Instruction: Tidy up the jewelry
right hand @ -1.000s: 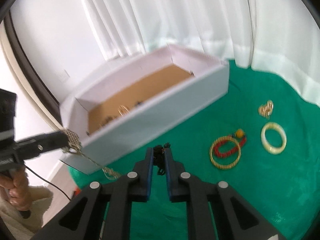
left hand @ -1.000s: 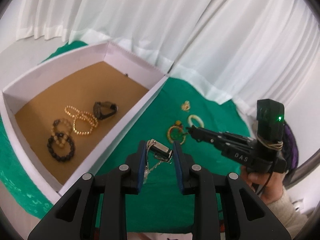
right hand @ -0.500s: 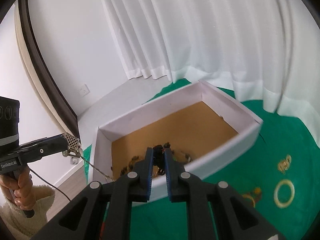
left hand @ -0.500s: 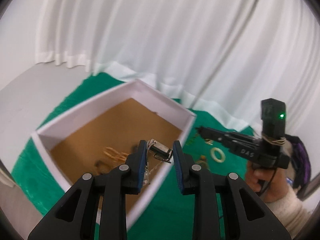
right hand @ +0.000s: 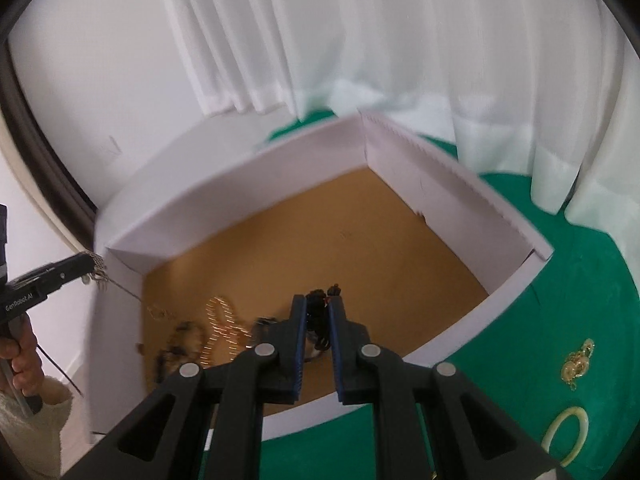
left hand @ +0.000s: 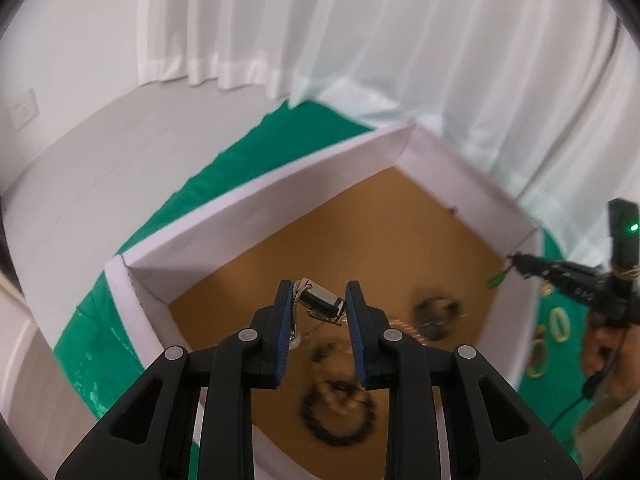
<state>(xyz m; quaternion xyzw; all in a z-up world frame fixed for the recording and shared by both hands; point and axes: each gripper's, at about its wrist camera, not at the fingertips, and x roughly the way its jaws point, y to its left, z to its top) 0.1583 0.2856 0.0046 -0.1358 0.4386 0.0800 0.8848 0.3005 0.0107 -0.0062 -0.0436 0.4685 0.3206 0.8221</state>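
My left gripper (left hand: pixel 320 300) is shut on a silver watch (left hand: pixel 320 300) with a chain hanging from it, held above the near end of the white box (left hand: pixel 248 200). It also shows at the left edge of the right wrist view (right hand: pixel 94 270). My right gripper (right hand: pixel 318 308) is shut on a small dark beaded piece (right hand: pixel 318 308) above the box's brown floor (right hand: pixel 360 232). It shows at the right in the left wrist view (left hand: pixel 516 264). A gold bead chain (right hand: pixel 220 328) and dark bead bracelets (left hand: pixel 338 412) lie in the box.
The box stands on a green cloth (right hand: pixel 560 300). On the cloth right of the box lie a pale bangle (right hand: pixel 568 436) and a gold piece (right hand: pixel 578 364). White curtains (right hand: pixel 360 40) hang behind. Pale floor (left hand: pixel 100 152) lies left.
Both grippers have risen and moved left from over the green cloth to above the box, each keeping its hold. The box interior now lies under both.
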